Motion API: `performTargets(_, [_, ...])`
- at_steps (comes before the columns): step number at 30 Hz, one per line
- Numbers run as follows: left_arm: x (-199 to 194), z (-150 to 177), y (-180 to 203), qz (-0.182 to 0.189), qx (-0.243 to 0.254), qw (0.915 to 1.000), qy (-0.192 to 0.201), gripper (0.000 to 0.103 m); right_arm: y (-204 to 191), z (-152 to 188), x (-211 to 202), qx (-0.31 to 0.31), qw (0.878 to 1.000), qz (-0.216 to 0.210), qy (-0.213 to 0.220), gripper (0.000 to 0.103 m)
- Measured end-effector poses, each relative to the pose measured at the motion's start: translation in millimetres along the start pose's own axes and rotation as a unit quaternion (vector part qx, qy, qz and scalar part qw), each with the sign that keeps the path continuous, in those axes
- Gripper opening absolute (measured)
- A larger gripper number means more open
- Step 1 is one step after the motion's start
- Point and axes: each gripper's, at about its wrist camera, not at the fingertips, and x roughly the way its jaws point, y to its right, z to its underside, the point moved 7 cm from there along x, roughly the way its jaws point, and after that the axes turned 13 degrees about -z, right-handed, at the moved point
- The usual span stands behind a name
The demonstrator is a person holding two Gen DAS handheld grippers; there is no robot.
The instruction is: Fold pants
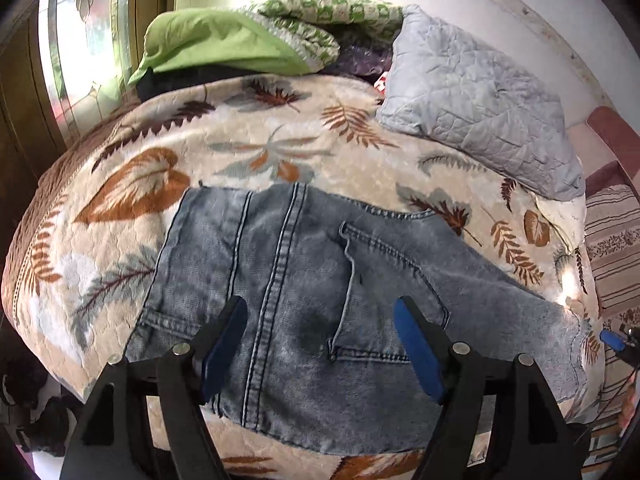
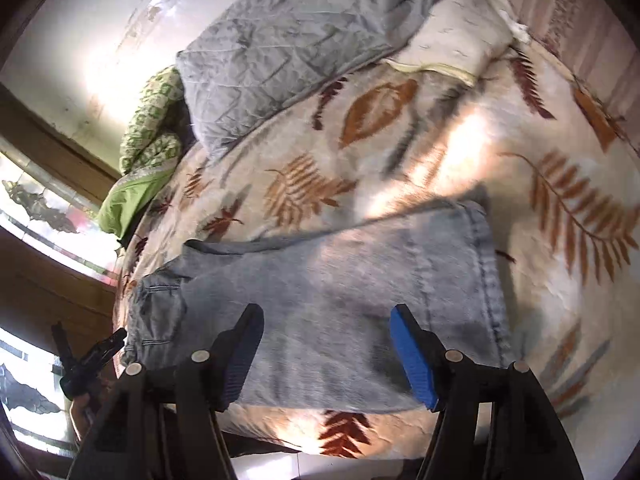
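Jeans (image 1: pixel 304 304) lie folded flat on leaf-print bedspread (image 1: pixel 256 152), near bed's front edge. Left gripper (image 1: pixel 320 344) over seat pockets, right gripper (image 2: pixel 326 354) over leg end: both spread wide, empty, apparently released after fold.

Bright window (image 1: pixel 72 52) daylight, glare patches, fisheye-warped, blurred edges

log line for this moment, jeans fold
step: fold pants | jeans: folded, flat on leaf blanket | left gripper: open, empty, over jeans | right gripper: open, empty, over jeans | grey pillow: behind
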Motion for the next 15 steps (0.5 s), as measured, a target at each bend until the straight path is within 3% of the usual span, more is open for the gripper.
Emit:
performTargets(2, [14, 5, 5, -0.022, 0.012, 0.9997, -0.004, 0.082, -45, -13, 39, -0.056, 0.997, -0.04, -0.028, 0.069])
performTargets(5, [54, 29, -4, -0.043, 0.013, 0.9979, -0.047, 0.082, -113, -19, 108, -0.144, 0.984, -0.075, -0.076, 0.069])
performTargets(7, [61, 37, -6, -0.05, 0.015, 0.9984, -0.021, 0.082, -144, -17, 152, -0.208, 0.97, -0.07, -0.108, 0.068])
performTargets(11, [60, 37, -3, -0.05, 0.029, 0.9983, -0.001, 0.086, -167, -13, 228, -0.278, 0.946, -0.035, -0.161, 0.06])
performTargets(15, [59, 38, -3, -0.038, 0.031, 0.9987, 0.008, 0.087, -165, -13, 271, -0.307, 0.933, -0.014, -0.189, 0.052])
